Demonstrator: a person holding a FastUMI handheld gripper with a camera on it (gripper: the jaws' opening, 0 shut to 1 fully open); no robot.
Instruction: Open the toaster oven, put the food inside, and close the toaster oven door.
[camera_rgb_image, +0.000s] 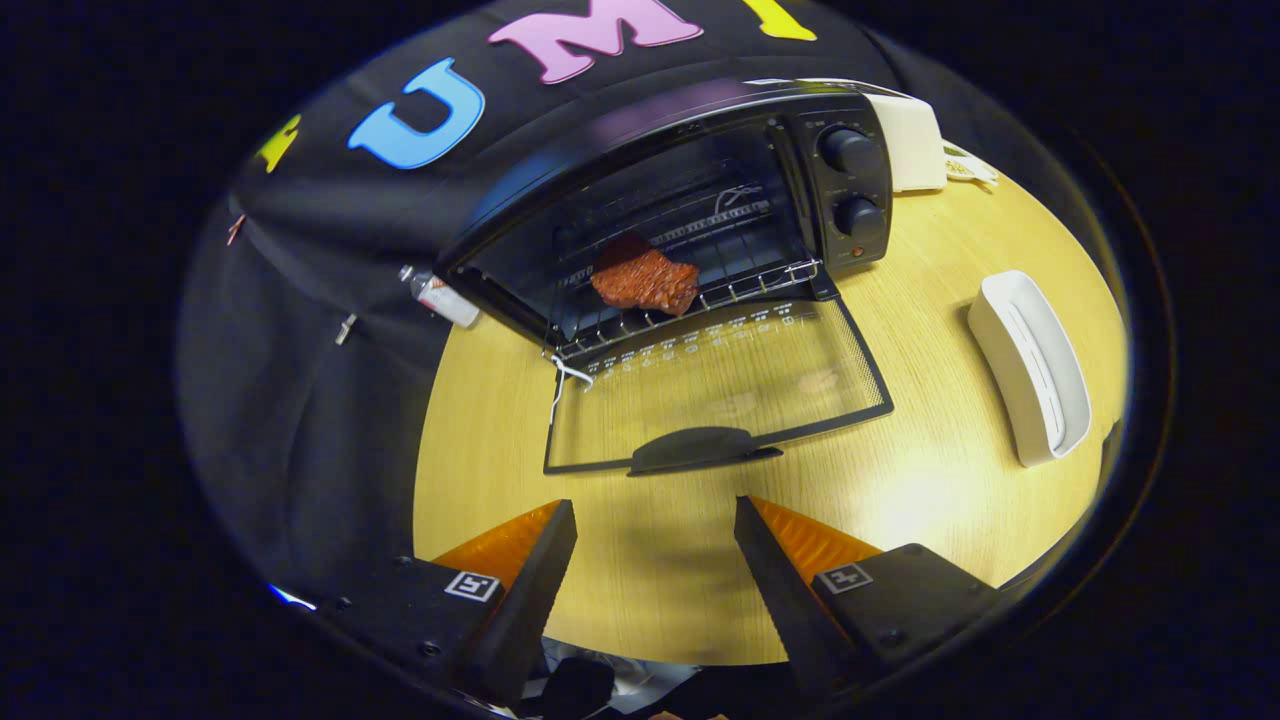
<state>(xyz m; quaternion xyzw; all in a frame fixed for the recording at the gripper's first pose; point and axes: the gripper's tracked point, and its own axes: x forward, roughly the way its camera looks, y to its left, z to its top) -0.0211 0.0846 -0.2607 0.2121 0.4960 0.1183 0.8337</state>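
A black toaster oven (840, 190) stands on a light wooden table (930, 480) with its glass door (720, 385) folded down flat toward me. A reddish-brown piece of food (645, 280) lies on the wire rack (700, 300) inside the oven. The door's dark handle (695, 450) sits just ahead of my fingers. My gripper (655, 515) hovers over the table a little short of that handle, open, with nothing between its fingers.
A white tray (1030, 365) lies on the table to the right of the door. A white box (915, 140) stands behind the oven's right side. A small bottle (440, 295) rests by the oven's left corner. A white string (565, 380) hangs at the door's left hinge.
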